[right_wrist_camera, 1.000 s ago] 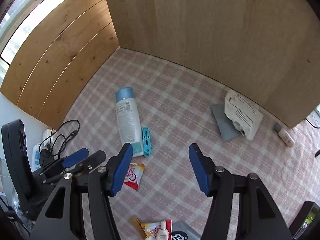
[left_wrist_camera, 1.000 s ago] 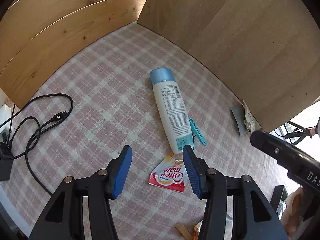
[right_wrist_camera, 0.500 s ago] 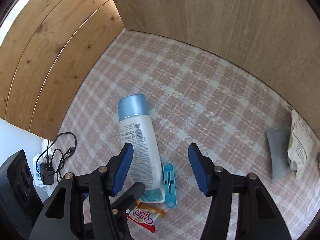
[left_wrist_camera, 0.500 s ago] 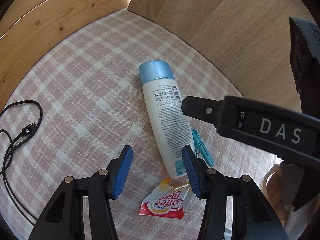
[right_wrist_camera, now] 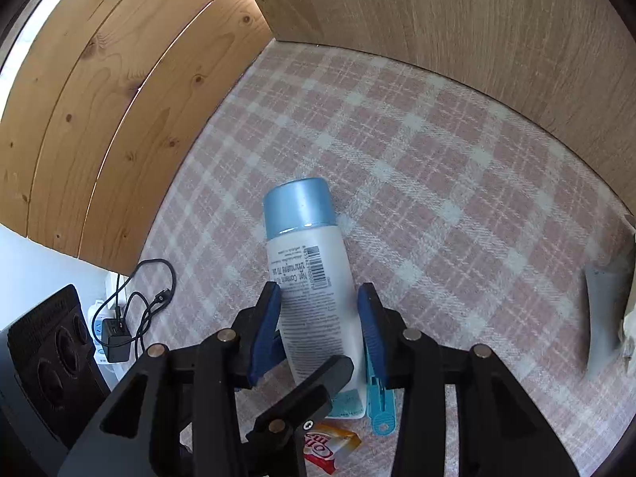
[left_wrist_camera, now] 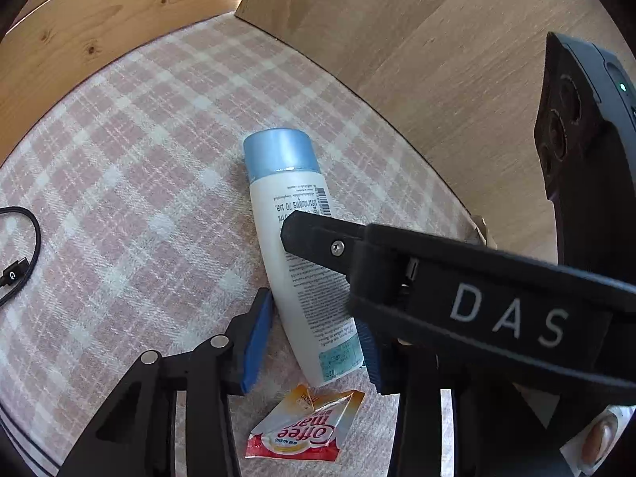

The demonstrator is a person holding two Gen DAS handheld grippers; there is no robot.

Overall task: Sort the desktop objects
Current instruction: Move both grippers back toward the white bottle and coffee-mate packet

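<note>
Gripper arm: white capitals "DAS" are read on the black bar at 3 o'clock in the left wrist view.
Sachet: "Coffee mate" is printed upside down in red, at 6 o'clock.
Bottle: a barcode and "70" are made out upside down; the fine print is left unread.

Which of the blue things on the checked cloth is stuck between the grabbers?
The white bottle with the blue cap, lying on its side with both closing grippers around it. The small teal clip only lies flat beside the bottle's bottom end, outside the right gripper.
</note>
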